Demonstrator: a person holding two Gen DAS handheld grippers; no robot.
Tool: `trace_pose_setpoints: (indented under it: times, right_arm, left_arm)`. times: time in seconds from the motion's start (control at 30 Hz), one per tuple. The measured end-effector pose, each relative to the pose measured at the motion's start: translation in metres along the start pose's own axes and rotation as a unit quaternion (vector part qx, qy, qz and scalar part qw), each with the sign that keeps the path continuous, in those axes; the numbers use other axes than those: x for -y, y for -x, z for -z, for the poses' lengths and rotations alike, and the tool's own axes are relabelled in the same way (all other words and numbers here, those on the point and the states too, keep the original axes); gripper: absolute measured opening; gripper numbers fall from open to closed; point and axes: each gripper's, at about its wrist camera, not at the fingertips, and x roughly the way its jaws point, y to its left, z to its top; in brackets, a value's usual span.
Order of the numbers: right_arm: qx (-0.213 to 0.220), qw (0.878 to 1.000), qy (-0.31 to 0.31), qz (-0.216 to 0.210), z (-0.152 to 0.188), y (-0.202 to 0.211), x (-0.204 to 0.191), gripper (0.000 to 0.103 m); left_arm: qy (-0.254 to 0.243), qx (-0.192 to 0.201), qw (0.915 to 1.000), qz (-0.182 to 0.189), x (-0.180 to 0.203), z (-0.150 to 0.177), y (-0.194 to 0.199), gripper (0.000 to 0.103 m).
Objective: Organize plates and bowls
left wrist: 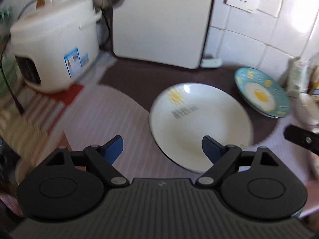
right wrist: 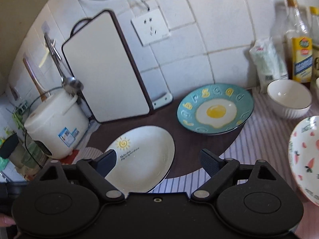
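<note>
A white plate with a yellow sun [left wrist: 199, 119] [right wrist: 142, 155] lies on the dark round mat [left wrist: 139, 79] [right wrist: 187, 153]. Behind it to the right sits a teal plate with a fried-egg picture [left wrist: 261, 93] [right wrist: 215, 109]. A white ribbed bowl [right wrist: 289, 99] stands farther right, and a white dish with carrot and strawberry prints [right wrist: 307, 159] fills the right edge. My left gripper [left wrist: 162, 150] hangs open above the sun plate's near left rim, nothing between its blue fingers. My right gripper [right wrist: 157, 161] is open too, over the same plate's near right part, holding nothing.
A white rice cooker [left wrist: 53, 49] [right wrist: 55, 123] stands at the left. A white cutting board [left wrist: 161, 22] [right wrist: 105, 67] leans on the tiled wall by a socket [right wrist: 150, 25]. Bottles [right wrist: 301, 45] and a bag [right wrist: 267, 59] crowd the back right. A striped cloth [left wrist: 103, 117] covers the counter.
</note>
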Motion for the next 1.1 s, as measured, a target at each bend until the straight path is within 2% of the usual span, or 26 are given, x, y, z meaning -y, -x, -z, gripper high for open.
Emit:
trace_pose_setpoints:
  times: [0.07, 0.17, 0.2, 0.3, 0.43, 0.5, 0.57, 0.67, 0.77, 0.87, 0.93, 1.07, 1.1]
  right_arm:
    - [-0.014, 1.000, 0.018, -0.004, 0.001, -0.017, 0.001, 0.093]
    - [-0.034, 0.999, 0.040, -0.009, 0.006, -0.040, 0.006, 0.089]
    - [-0.045, 0.998, 0.037, -0.013, 0.008, -0.049, 0.009, 0.083]
    - [-0.095, 0.994, 0.025, -0.048, 0.011, -0.068, 0.015, 0.041]
    - [-0.107, 0.993, 0.010, -0.045, 0.012, -0.076, 0.019, 0.042]
    - [-0.111, 0.993, 0.004, -0.040, 0.011, -0.080, 0.023, 0.042]
    - [-0.119, 0.992, -0.012, -0.046, 0.012, -0.089, 0.029, 0.042]
    - [-0.135, 0.989, -0.037, -0.049, 0.013, -0.102, 0.038, 0.039]
    - [-0.143, 0.986, -0.039, -0.071, 0.010, -0.110, 0.038, 0.018]
    - [-0.159, 0.982, -0.071, -0.072, 0.006, -0.122, 0.045, 0.016]
    - [-0.156, 0.982, -0.077, -0.069, 0.007, -0.123, 0.045, 0.014]
    - [-0.137, 0.988, -0.045, -0.059, 0.011, -0.121, 0.037, 0.014]
    - [-0.139, 0.988, -0.038, -0.064, 0.011, -0.121, 0.036, 0.018]
  left_arm:
    - [0.002, -0.002, 1.0000, -0.001, -0.008, -0.006, -0.018, 0.087]
    - [0.013, -0.025, 0.9993, 0.024, -0.018, -0.010, -0.045, 0.086]
    - [0.012, -0.034, 0.9989, 0.031, -0.020, -0.010, -0.053, 0.079]
    - [0.015, -0.055, 0.9966, 0.059, -0.028, -0.008, -0.074, 0.062]
    - [0.038, -0.079, 0.9926, 0.085, -0.037, -0.007, -0.090, 0.049]
    - [0.036, -0.085, 0.9920, 0.086, -0.038, -0.007, -0.096, 0.027]
    - [0.023, -0.087, 0.9904, 0.105, -0.035, -0.008, -0.098, 0.019]
    - [-0.005, -0.087, 0.9926, 0.084, -0.023, -0.008, -0.098, 0.021]
    - [0.027, -0.087, 0.9906, 0.102, -0.032, -0.007, -0.102, 0.021]
    - [0.109, -0.085, 0.9819, 0.129, -0.050, -0.006, -0.112, 0.020]
    - [0.142, -0.080, 0.9770, 0.138, -0.056, -0.005, -0.116, 0.019]
    - [0.130, -0.063, 0.9842, 0.102, -0.046, -0.002, -0.109, 0.015]
    - [0.115, -0.060, 0.9875, 0.090, -0.041, -0.002, -0.106, 0.016]
